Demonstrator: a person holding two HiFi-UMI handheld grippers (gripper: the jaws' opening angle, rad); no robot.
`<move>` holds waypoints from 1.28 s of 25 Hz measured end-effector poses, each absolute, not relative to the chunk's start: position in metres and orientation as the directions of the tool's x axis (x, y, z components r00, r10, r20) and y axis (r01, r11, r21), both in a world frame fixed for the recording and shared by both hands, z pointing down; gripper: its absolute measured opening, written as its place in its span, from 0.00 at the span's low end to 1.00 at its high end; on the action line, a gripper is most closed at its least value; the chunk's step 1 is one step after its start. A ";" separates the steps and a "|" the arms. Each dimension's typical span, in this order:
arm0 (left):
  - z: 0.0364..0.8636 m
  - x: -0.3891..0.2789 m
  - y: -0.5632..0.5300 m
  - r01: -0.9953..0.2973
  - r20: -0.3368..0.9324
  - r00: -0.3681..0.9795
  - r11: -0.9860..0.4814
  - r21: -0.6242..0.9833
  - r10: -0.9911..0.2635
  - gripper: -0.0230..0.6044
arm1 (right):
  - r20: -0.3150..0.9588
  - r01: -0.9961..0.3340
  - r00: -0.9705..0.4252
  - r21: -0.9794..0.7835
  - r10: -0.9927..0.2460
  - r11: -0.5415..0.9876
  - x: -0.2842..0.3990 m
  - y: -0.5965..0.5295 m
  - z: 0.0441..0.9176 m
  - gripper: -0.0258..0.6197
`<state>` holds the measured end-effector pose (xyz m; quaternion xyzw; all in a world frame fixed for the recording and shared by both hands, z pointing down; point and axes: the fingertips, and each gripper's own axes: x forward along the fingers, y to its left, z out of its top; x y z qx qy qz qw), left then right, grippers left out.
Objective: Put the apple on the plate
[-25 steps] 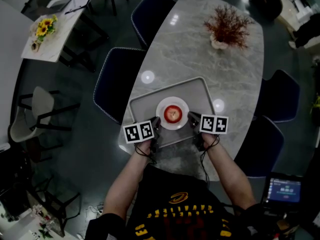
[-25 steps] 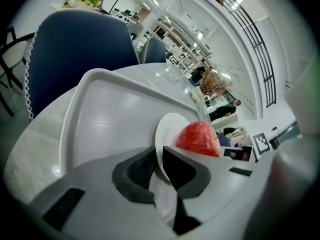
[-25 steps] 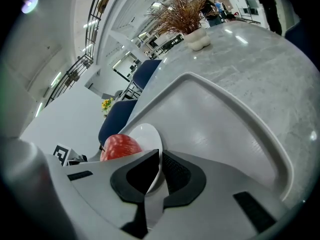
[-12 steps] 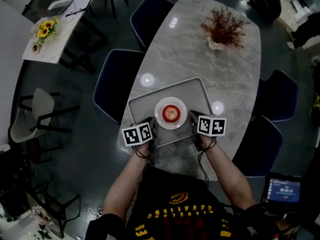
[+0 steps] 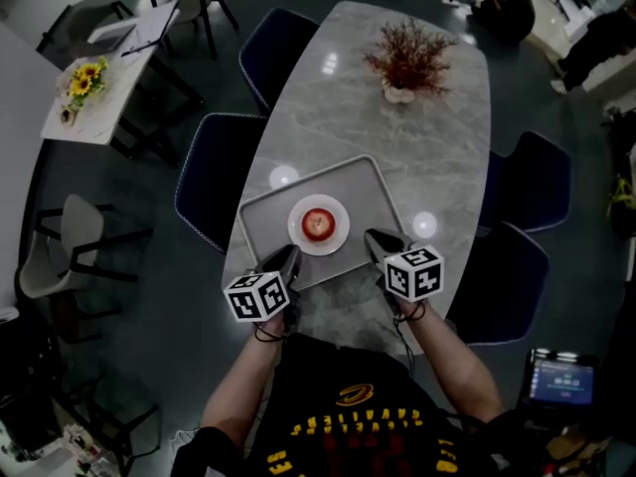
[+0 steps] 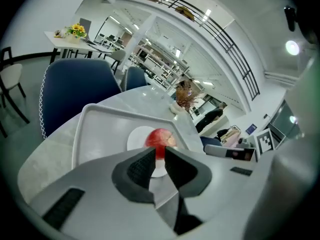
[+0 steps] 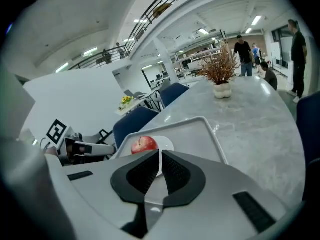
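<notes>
A red apple (image 5: 317, 224) sits on a small white plate (image 5: 301, 237) in the middle of a grey tray (image 5: 260, 214) on the marble table. Both grippers hover at the tray's near edge, clear of it. My left gripper (image 5: 290, 255) is at the near left corner, its jaws a little apart with nothing between them. In the left gripper view the apple (image 6: 161, 137) shows beyond the left gripper (image 6: 160, 153). My right gripper (image 5: 374, 238) is at the near right corner, jaws together and empty. The right gripper view shows the apple (image 7: 144, 144) ahead of the right gripper (image 7: 160, 155).
A vase of dried red twigs (image 5: 403, 60) stands at the table's far end. Blue chairs (image 5: 211, 179) (image 5: 517, 278) line both long sides. A side table with sunflowers (image 5: 85, 63) stands far left. People are at the back right.
Both grippers have lifted off the tray's near edge and drawn back toward the person. The left jaws have parted slightly. Apple, plate and tray have stayed in place.
</notes>
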<state>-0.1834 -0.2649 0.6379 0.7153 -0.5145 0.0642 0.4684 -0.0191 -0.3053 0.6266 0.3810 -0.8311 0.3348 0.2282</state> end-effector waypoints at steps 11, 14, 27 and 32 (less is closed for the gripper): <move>0.542 -0.075 -0.212 -0.722 0.393 0.654 -0.379 0.579 -0.647 0.04 | 0.449 -0.675 -0.731 -0.589 -0.514 0.445 0.021 -0.226 0.566 0.05; 0.527 -0.047 -0.195 -0.699 0.370 0.691 -0.444 0.561 -0.620 0.04 | 0.413 -0.656 -0.742 -0.608 -0.527 0.446 0.029 -0.211 0.552 0.05; 0.448 0.023 -0.148 -0.650 0.257 0.752 -0.617 0.443 -0.607 0.04 | 0.278 -0.627 -0.757 -0.564 -0.591 0.537 0.061 -0.167 0.486 0.05; 0.417 0.040 -0.139 -0.641 0.193 0.758 -0.656 0.398 -0.623 0.04 | 0.222 -0.659 -0.729 -0.481 -0.647 0.578 0.079 -0.164 0.448 0.05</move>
